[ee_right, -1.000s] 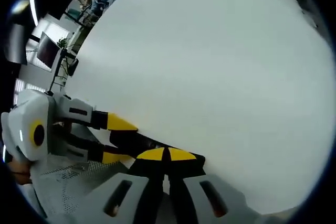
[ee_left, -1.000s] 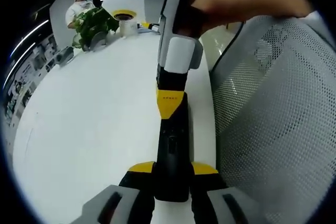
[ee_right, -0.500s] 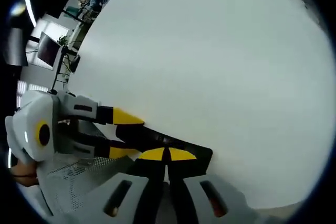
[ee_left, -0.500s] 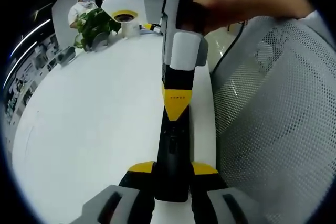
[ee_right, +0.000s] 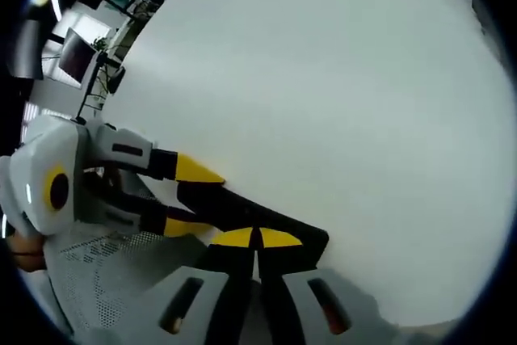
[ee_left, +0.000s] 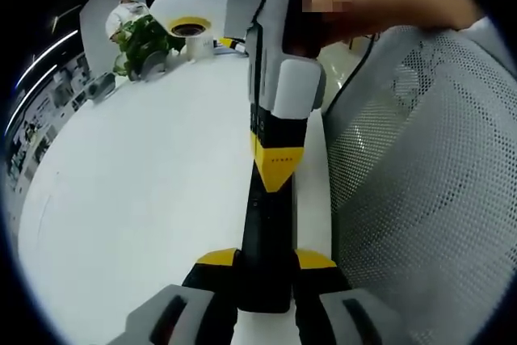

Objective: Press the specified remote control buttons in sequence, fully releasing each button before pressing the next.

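Left gripper (ee_left: 265, 268) clamped on long black plastic remote control (ee_left: 266, 224) over white table (ee_left: 137, 191), right gripper (ee_left: 277, 179) – yellow-tipped jaws together – pressing down on it, white mesh chair (ee_left: 428, 191) right.

One black remote control (ee_left: 266, 240), two grippers: the left gripper (ee_left: 265, 271) and the right gripper (ee_left: 277, 169); one white table (ee_left: 137, 175), one mesh chair back (ee_left: 420, 183), one potted plant (ee_left: 141, 38), one white cup (ee_left: 196, 42)
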{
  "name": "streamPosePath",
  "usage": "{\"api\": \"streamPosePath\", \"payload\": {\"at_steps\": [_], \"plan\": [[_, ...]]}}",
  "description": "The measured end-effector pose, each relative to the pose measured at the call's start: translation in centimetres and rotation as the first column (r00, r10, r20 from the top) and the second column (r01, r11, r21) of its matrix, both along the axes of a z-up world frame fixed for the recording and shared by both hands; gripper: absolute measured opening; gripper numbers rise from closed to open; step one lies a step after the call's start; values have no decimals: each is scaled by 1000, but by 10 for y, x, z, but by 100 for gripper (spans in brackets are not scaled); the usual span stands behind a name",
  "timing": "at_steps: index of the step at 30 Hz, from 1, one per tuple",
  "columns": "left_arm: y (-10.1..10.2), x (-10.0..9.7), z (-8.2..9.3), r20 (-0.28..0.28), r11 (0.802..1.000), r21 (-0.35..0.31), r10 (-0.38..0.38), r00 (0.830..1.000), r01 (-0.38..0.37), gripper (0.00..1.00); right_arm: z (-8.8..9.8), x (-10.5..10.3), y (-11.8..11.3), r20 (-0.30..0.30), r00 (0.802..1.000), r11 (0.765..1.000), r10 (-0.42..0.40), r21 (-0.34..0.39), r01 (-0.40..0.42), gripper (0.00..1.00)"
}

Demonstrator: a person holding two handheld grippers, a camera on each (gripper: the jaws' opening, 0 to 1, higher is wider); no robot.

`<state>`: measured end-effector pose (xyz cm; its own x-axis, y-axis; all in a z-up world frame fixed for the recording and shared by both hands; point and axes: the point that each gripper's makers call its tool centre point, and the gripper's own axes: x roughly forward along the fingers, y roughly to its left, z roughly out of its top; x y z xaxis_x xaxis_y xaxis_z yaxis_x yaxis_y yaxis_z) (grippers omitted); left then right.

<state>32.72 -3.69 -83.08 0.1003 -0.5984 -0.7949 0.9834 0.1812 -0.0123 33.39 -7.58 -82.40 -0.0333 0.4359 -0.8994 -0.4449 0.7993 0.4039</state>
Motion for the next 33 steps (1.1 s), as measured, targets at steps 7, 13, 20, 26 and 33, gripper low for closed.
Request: {"api": "streamPosePath", "payload": {"at_steps": [7, 13, 20, 26, 33], "plan": [[-1, 0, 0, 1, 1000, 4, -3, 1000, 3, 25, 0, 1, 0, 52, 998, 999, 45, -26, -43, 0], [-2, 0, 0, 3, 1000, 1, -3, 1000, 3, 25, -1, 2, -2, 48, 998, 999, 47, -11, -46, 0], [-2, 1, 0, -2, 1000, 4, 5, 1000, -5, 25, 0, 1, -1, 28, 999, 999, 39, -16, -39, 0], [-1, 0, 1, 2, 1000, 3, -5, 1000, 5, 25, 0, -2, -5, -3, 1000, 1000, 20, -23, -21, 0], [-1, 0, 1, 6, 1000, 2, -12, 1000, 12, 25, 0, -7, -11, -42, 999, 999, 15, -48, -17, 0]]}}
